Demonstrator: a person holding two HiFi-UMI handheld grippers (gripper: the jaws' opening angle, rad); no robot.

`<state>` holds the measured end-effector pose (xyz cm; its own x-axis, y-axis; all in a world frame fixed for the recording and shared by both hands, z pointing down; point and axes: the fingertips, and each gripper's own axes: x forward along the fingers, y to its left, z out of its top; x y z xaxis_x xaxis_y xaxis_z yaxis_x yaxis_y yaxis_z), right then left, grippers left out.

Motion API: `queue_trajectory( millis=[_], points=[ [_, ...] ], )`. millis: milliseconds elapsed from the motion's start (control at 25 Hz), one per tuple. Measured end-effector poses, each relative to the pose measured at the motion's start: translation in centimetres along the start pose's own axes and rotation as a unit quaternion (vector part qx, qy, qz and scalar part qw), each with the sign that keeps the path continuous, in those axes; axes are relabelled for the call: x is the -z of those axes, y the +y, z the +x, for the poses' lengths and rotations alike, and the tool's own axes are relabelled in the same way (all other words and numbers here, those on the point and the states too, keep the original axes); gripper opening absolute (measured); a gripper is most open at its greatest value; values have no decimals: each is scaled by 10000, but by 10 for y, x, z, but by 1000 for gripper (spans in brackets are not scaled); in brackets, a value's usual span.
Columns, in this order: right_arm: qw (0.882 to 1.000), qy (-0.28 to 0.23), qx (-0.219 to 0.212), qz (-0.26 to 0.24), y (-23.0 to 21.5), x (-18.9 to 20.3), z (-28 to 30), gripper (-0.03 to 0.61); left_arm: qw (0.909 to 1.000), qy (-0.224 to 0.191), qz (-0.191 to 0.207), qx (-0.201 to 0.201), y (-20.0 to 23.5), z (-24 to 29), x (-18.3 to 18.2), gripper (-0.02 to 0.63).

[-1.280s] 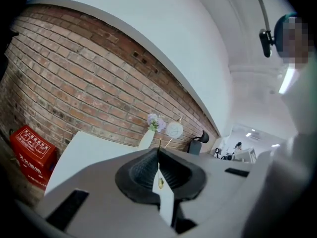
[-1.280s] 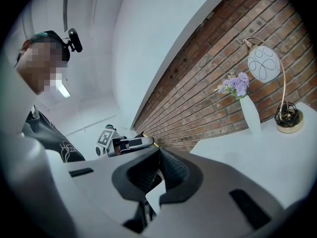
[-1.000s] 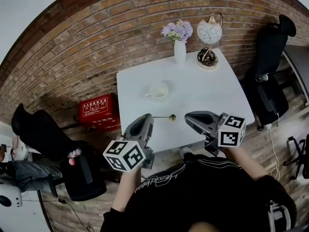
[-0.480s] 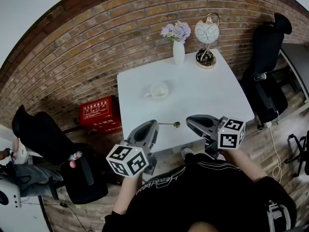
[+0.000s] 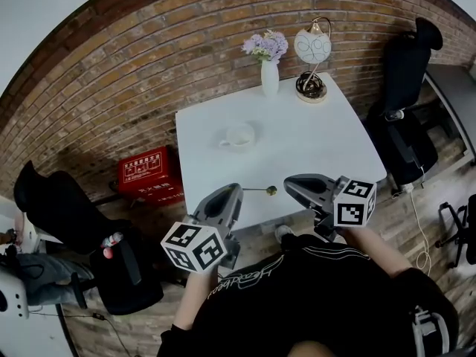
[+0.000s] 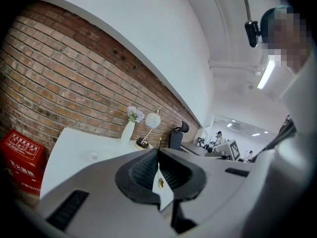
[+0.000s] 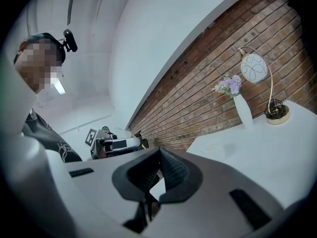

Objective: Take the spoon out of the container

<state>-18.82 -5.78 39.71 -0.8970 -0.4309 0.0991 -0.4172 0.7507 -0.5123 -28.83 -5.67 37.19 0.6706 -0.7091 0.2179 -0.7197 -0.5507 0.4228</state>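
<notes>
A white cup point(image 5: 239, 134) stands near the middle of the white table point(image 5: 320, 143). A thin gold spoon point(image 5: 262, 190) is out of the cup and level over the table's near edge, its small bowl pointing right. My left gripper point(image 5: 236, 190) is shut on the end of its handle. In the left gripper view the handle shows as a gold speck pinched between the closed pads of the left gripper point(image 6: 159, 168). My right gripper point(image 5: 289, 182) hovers just right of the spoon's bowl, apart from it. In its own view the right gripper point(image 7: 157, 156) is shut with nothing in it.
A white vase of purple flowers point(image 5: 268, 74) and a globe lamp on a gold base point(image 5: 312, 54) stand at the table's far edge by the brick wall. A red box point(image 5: 146, 172) lies on the floor at the left. Black chairs flank the table point(image 5: 405, 80) point(image 5: 63, 210).
The left gripper has drawn the spoon a little back from the cup, toward the table's near edge. The right gripper has stayed at about the same place beside it.
</notes>
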Motion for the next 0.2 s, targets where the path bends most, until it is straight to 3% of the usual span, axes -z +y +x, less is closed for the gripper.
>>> queue_trajectory(
  millis=[200],
  points=[
    [10000, 49, -13, -51, 6, 0, -1, -3, 9999, 37, 62, 84, -5, 0, 1, 8]
  ],
)
